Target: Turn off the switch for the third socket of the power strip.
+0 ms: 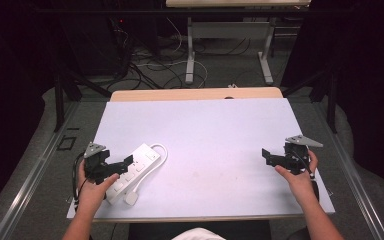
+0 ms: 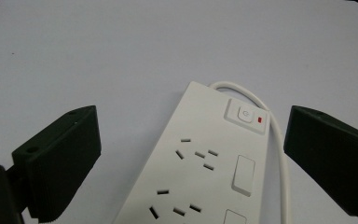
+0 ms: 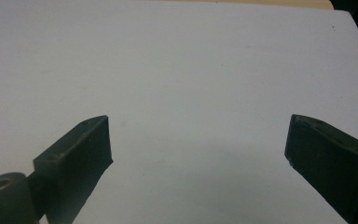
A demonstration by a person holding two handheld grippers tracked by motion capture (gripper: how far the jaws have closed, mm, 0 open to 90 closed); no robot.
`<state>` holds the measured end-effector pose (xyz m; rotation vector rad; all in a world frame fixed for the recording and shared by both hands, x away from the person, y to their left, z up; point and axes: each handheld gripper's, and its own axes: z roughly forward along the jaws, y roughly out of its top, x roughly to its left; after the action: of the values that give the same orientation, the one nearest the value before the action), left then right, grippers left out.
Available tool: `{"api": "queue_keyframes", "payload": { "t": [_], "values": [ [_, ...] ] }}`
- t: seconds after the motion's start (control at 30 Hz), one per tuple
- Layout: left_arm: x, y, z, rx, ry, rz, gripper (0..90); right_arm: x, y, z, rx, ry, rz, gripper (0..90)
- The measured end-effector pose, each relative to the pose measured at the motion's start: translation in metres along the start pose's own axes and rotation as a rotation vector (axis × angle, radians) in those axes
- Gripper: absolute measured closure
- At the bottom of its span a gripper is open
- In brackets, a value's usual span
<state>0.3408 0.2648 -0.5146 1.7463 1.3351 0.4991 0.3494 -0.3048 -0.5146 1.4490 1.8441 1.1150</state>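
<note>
A white power strip (image 1: 132, 171) lies slantwise at the table's front left, its white cable (image 1: 159, 156) looping round its far end and its plug (image 1: 131, 198) lying near the front edge. My left gripper (image 1: 122, 166) hovers over the strip's near half, open. In the left gripper view the strip (image 2: 205, 163) runs up between the two wide-apart jaws, with several sockets, rocker switches and a power button with a red light (image 2: 260, 120) showing; the pads touch nothing. My right gripper (image 1: 266, 156) is at the table's right side, open over bare sheet, with nothing between its jaws.
A white sheet (image 1: 205, 145) covers the tabletop, whose wooden far edge (image 1: 195, 93) shows behind it. Beyond the table stand desk legs (image 1: 190, 55) and loose cables on the floor. Dark curtains flank both sides.
</note>
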Motion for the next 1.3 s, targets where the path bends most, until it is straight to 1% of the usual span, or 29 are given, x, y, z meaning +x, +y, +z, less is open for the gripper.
{"api": "queue_keyframes", "payload": {
  "t": [0.07, 0.1, 0.17, 0.2, 0.33, 0.4, 0.47, 0.57, 0.6, 0.67, 0.7, 0.8, 0.87, 0.97, 1.0, 1.03, 1.1, 1.2, 1.23, 1.3],
  "values": [
    [0.001, 0.0, 0.001, 0.0, 0.0, 0.0, 4.9, 0.002, -0.002, -0.004, 0.002, 0.012, -0.013, 6.8],
    [0.002, 0.0, 0.001, 0.007, 0.006, -0.004, 5.2, 0.003, -0.003, -0.005, -0.003, 0.009, -0.018, 6.8],
    [0.002, 0.0, 0.001, 0.008, 0.006, -0.012, 6.2, 0.005, -0.004, -0.007, 0.0, 0.019, -0.004, 6.8],
    [0.003, 0.001, 0.0, 0.011, 0.006, -0.009, 6.3, 0.005, -0.004, -0.008, -0.001, 0.031, -0.001, 6.8],
    [0.002, 0.003, -0.002, 0.007, 0.008, -0.01, 7.0, 0.006, -0.003, -0.007, -0.013, 0.031, 0.003, 7.5],
    [0.003, 0.005, -0.004, 0.009, 0.0, -0.015, 7.2, 0.007, -0.004, -0.008, -0.01, 0.042, -0.012, 7.8],
    [0.003, 0.006, -0.008, 0.005, -0.011, -0.019, 7.4, 0.008, -0.005, -0.008, -0.004, 0.035, -0.017, 7.8],
    [0.002, 0.007, -0.011, 0.015, -0.004, -0.001, 9.9, 0.009, -0.006, -0.008, -0.007, 0.034, -0.001, 8.2],
    [0.002, 0.008, -0.012, 0.016, -0.002, 0.003, 11.0, 0.009, -0.006, -0.009, -0.004, 0.032, -0.003, 8.4],
    [0.002, 0.01, -0.015, 0.021, 0.001, 0.001, 13.1, 0.009, -0.005, -0.01, -0.001, 0.038, 0.001, 8.6],
    [0.002, 0.011, -0.016, 0.016, 0.002, -0.003, 14.8, 0.01, -0.005, -0.009, -0.011, 0.037, 0.007, 8.7],
    [0.003, 0.013, -0.018, 0.019, 0.005, 0.0, 16.0, 0.01, -0.005, -0.009, -0.014, 0.039, -0.005, 9.1],
    [0.003, 0.015, -0.019, 0.031, 0.004, -0.002, 16.7, 0.01, -0.005, -0.01, -0.005, 0.049, -0.009, 9.3],
    [0.002, 0.017, -0.019, 0.047, 0.001, 0.002, 17.9, 0.011, -0.005, -0.009, -0.005, 0.049, -0.008, 9.9],
    [0.0, 0.018, -0.019, 0.054, 0.009, 0.013, 20.5, 0.012, -0.005, -0.01, 0.001, 0.049, -0.003, 10.4],
    [0.0, 0.018, -0.019, 0.054, 0.009, 0.013, 22.0, 0.012, -0.005, -0.01, 0.0, 0.052, -0.011, 10.4],
    [-0.002, 0.021, -0.021, 0.074, 0.006, 0.018, 24.3, 0.012, -0.006, -0.009, -0.003, 0.048, -0.013, 10.9],
    [-0.003, 0.022, -0.021, 0.071, 0.011, 0.025, 28.6, 0.012, -0.006, -0.009, -0.003, 0.051, -0.012, 11.4],
    [-0.003, 0.023, -0.022, 0.081, 0.009, 0.024, 29.2, 0.013, -0.006, -0.009, 0.003, 0.059, -0.006, 11.8],
    [-0.003, 0.024, -0.023, 0.087, 0.01, 0.031, 30.5, 0.013, -0.006, -0.008, 0.004, 0.058, -0.004, 12.0]
  ]
}}
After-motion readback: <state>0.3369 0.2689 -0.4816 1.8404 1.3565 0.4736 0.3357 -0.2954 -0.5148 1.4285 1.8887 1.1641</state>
